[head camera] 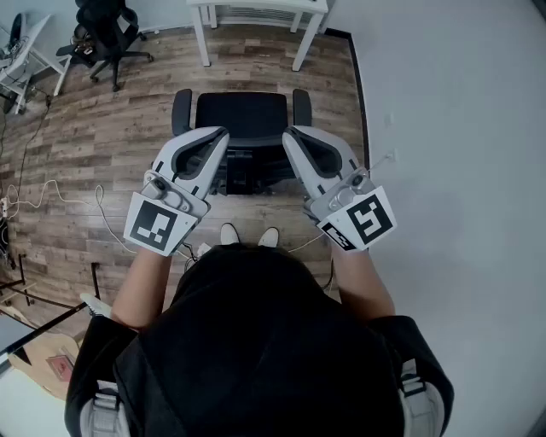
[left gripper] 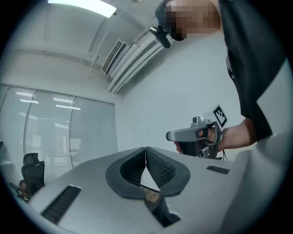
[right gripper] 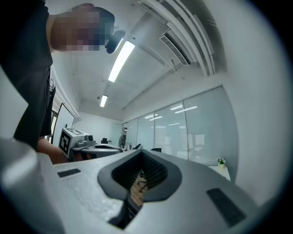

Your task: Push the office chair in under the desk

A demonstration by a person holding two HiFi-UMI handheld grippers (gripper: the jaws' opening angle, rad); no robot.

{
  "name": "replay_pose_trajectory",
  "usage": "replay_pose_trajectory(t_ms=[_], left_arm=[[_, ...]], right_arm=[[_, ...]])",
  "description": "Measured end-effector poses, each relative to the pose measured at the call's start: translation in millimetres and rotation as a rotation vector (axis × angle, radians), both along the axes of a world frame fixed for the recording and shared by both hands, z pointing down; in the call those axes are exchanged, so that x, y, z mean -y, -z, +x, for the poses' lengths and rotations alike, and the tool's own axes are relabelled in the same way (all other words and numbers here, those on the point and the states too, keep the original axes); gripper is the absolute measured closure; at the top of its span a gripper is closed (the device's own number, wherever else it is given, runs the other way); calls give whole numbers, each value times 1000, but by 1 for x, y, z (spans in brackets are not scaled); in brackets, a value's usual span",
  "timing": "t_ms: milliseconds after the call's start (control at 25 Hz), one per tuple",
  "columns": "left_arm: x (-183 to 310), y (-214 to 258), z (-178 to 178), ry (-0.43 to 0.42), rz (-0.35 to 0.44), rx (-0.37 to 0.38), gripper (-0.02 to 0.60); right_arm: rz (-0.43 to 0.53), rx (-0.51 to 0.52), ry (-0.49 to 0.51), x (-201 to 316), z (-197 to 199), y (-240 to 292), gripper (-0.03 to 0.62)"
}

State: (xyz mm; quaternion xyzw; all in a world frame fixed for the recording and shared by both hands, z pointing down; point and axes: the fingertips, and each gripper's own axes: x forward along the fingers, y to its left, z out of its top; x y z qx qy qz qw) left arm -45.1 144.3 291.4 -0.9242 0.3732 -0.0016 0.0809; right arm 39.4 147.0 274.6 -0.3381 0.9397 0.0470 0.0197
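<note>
In the head view a black office chair (head camera: 241,119) stands on the wooden floor right in front of me, its armrests at either side. The white desk (head camera: 256,10) is beyond it at the top edge, a strip of floor between them. My left gripper (head camera: 222,134) and right gripper (head camera: 288,134) are held level side by side above the chair's near side, both shut with nothing between the jaws. Whether they touch the chair cannot be told. The left gripper view shows its own closed jaws (left gripper: 145,151) and the right gripper (left gripper: 198,135) beside it; the right gripper view shows its shut jaws (right gripper: 139,156).
A second black office chair (head camera: 107,34) stands at the far left, next to a white table (head camera: 24,53). Cables (head camera: 51,195) trail over the floor on the left. A pale wall (head camera: 444,128) runs along the right. My shoes (head camera: 247,235) are just behind the chair.
</note>
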Motion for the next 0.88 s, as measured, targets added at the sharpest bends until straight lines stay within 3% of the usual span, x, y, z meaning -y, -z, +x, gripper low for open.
replay_pose_trajectory(t_ms=[360, 680, 880], left_arm=[[0, -7, -4, 11, -6, 12, 586], [3, -31, -22, 24, -65, 28, 552], [-1, -66, -31, -15, -119, 144, 520]], right_arm=[[-49, -7, 15, 1, -3, -15, 591], [-169, -66, 58, 5, -3, -54, 588], [-273, -193, 95, 5, 0, -100, 573]])
